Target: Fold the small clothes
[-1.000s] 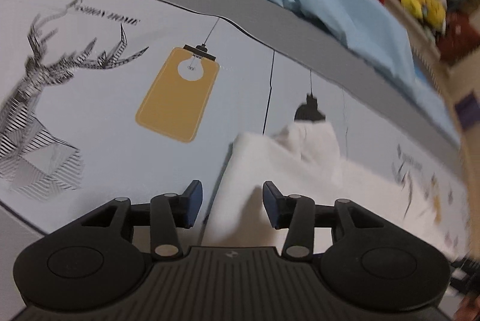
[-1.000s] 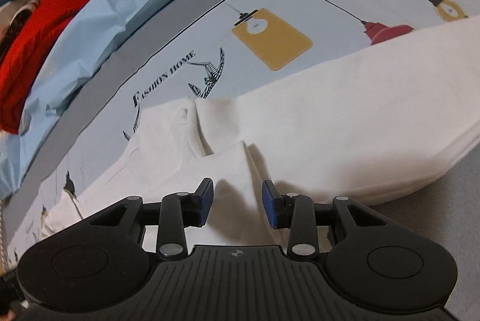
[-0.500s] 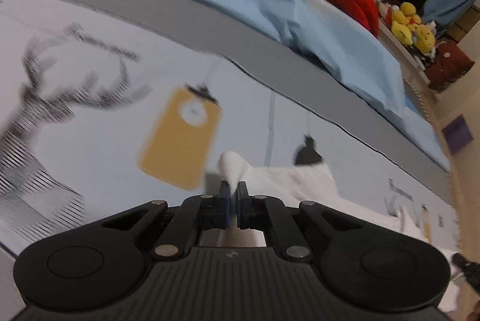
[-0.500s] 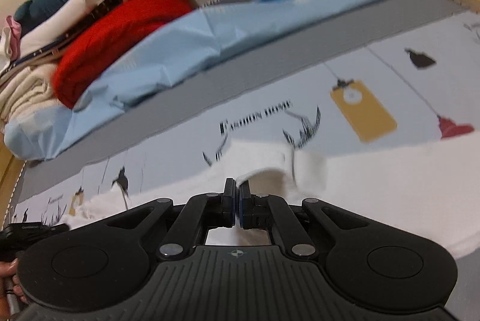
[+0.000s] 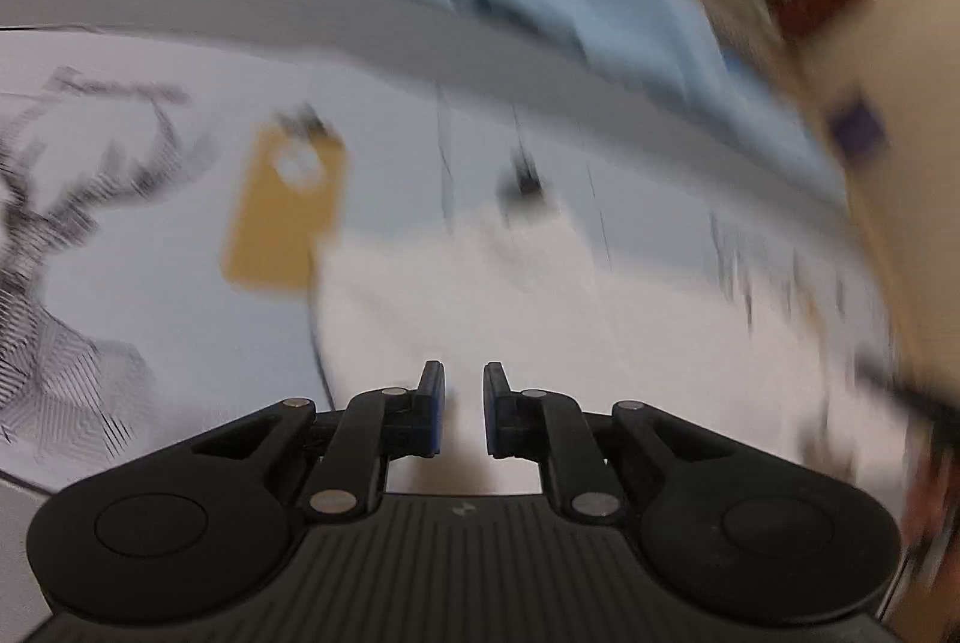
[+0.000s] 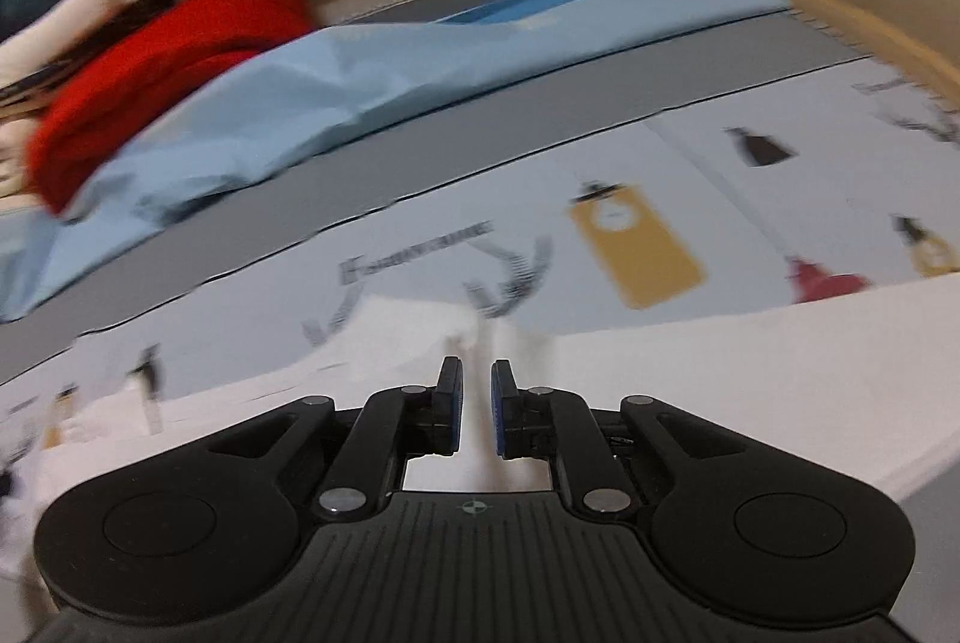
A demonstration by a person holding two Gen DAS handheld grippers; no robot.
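Left gripper [image 5: 462,406]: jaws have just been opening again, now a narrow gap. White cloth shows through the gap, but the pads do not look pressed on it, so I read this as released, not gripping. Right gripper [image 6: 477,406]: same story, jaws just reopened to a slit, white fabric seen behind and under the slit, nothing visibly pinched.

White garment [image 6: 690,391] lies directly under and ahead of both tools, flat on the printed bedsheet [image 6: 690,163]. In the right wrist view it spreads from the fingertips off to the right and also left along the lower edge, so its long axis runs across the tool, side to side, not away from it. A bunched ridge or fold of the garment sits just ahead of the right fingertips, roughly centred. Which end is the neck and which the hem I cannot tell; too blurred.

In the left wrist view the same garment [image 5: 540,295] fills the area ahead and rightward of the tips; its left edge runs just left of the left finger. Heavy motion blur here.

Both tools sit over the cloth, so neither is clearly nearer; the right one has more fabric within reach on its right.

Judgement: one fold looks just laid down, and the next grab likely needs fresh edge points further along the long axis.

Beyond: light blue sheet [image 6: 360,90], red cloth [image 6: 168,60].
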